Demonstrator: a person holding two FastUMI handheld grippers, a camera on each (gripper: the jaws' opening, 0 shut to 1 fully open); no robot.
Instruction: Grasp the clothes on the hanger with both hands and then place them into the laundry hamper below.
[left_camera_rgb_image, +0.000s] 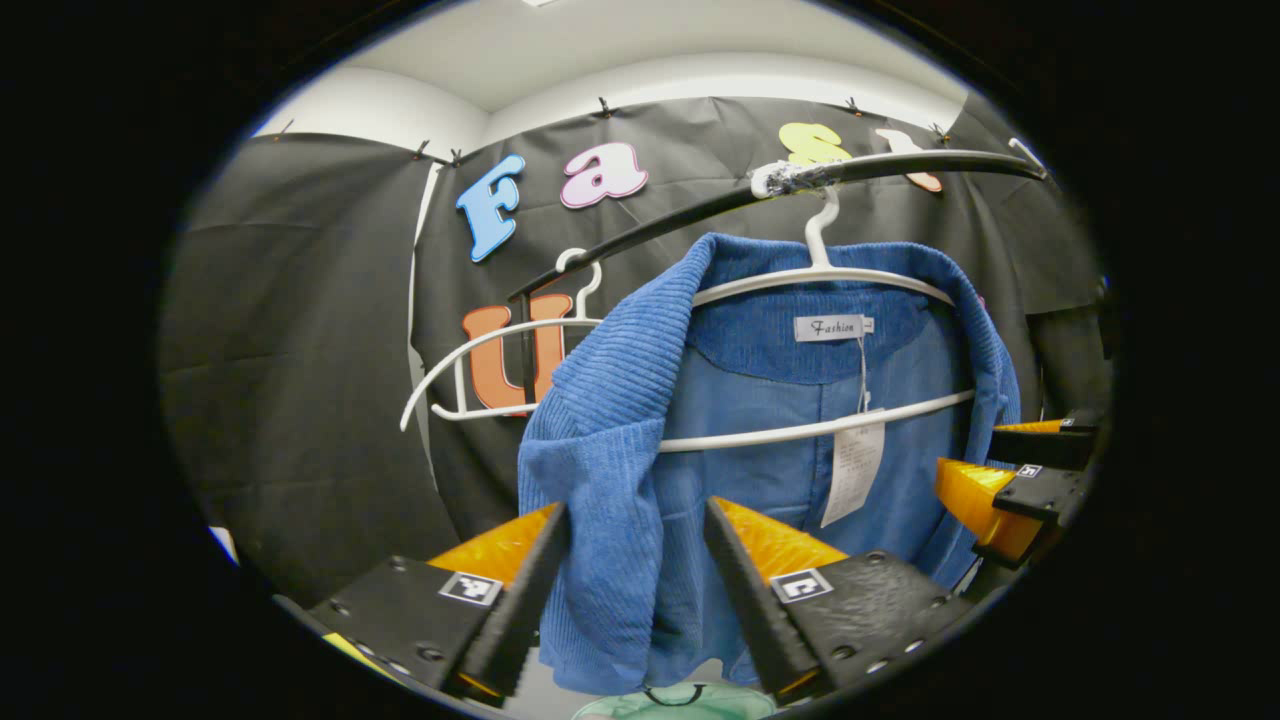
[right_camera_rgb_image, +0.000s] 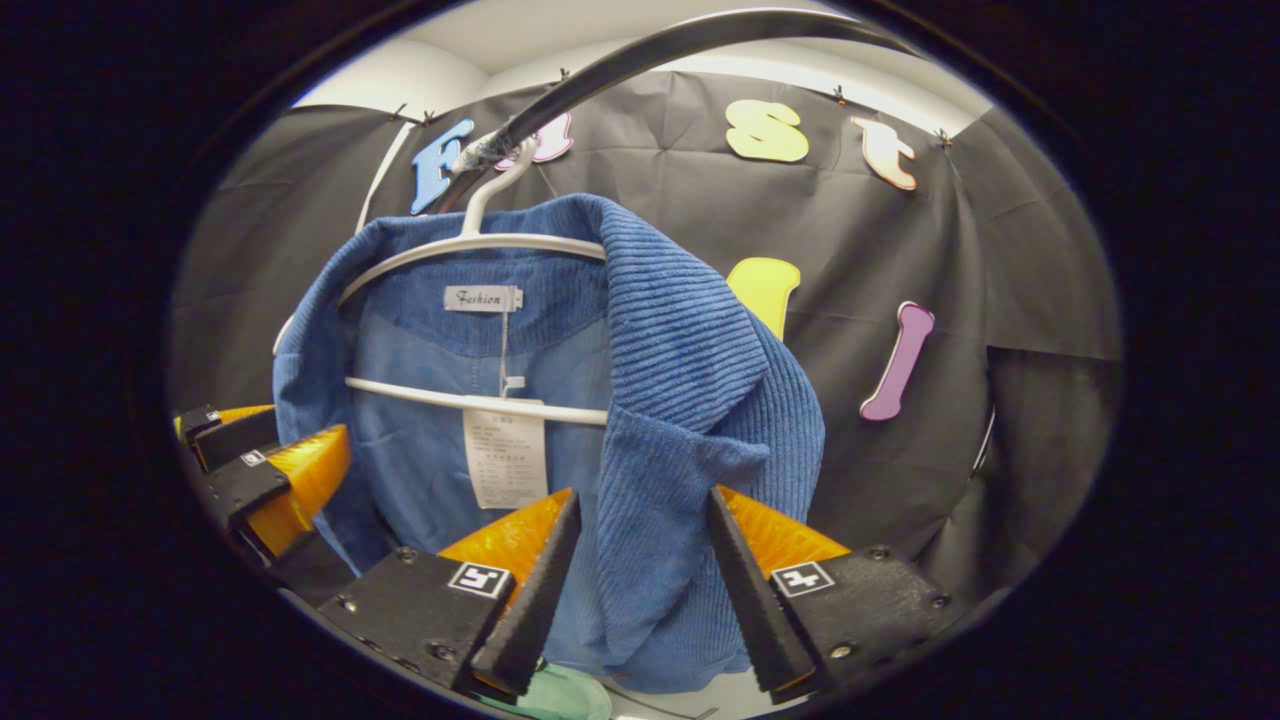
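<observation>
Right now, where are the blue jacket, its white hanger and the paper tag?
blue jacket (left_camera_rgb_image: 610, 400): left gripper view, corduroy lapel.
white hanger (left_camera_rgb_image: 820, 235): left gripper view, hook neck.
paper tag (right_camera_rgb_image: 505, 455): right gripper view, tag's middle.

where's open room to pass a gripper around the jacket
Free: the gap between the blue jacket and the empty white hanger, and right of the jacket against the black cloth in the right gripper view. Crowded: under the rail, around the jacket's hanger.
</observation>
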